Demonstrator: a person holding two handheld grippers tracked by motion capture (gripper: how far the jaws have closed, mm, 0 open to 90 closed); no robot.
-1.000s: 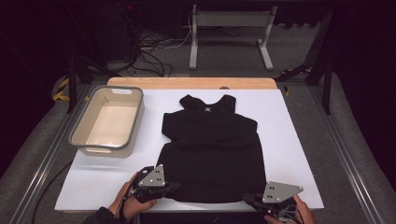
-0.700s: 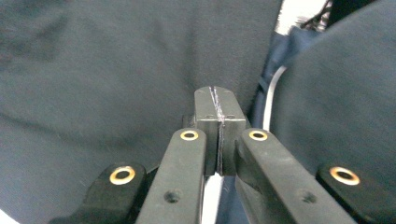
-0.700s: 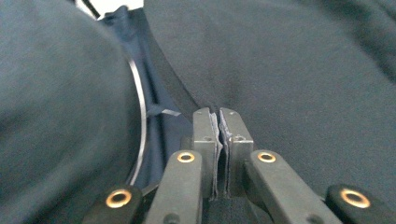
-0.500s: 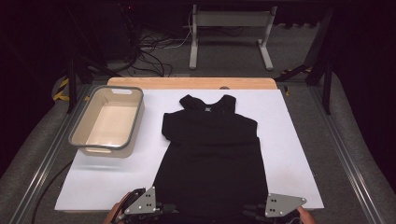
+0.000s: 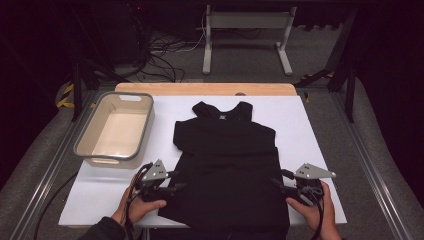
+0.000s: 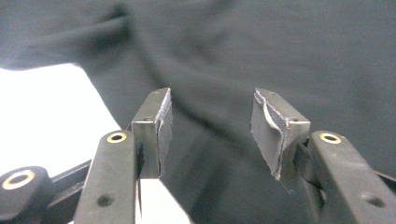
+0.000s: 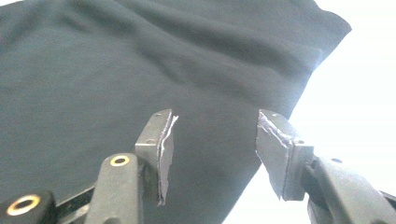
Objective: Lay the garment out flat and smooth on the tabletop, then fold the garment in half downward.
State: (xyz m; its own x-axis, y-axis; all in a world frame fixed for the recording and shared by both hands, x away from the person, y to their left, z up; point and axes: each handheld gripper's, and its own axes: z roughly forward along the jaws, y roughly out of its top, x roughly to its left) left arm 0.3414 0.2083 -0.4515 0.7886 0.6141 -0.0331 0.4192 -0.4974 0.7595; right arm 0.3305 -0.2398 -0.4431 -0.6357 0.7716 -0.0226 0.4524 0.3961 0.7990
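hidden: near hem of the black shirt [image 5: 227, 170] is cut off at the table edge; neck label cannot be read | count: one shirt, one beige bin [image 5: 116, 127], two grippers | place: shirt is laid flat on the white table [image 5: 305, 125] | left gripper [image 5: 172, 181], right gripper [image 5: 279, 182]: jaws just opened, parted above the cloth, nothing clamped

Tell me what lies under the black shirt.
The black shirt lies flat on the white sheet, which shows all round it except at the near hem. Whatever sits directly beneath the fabric is covered.
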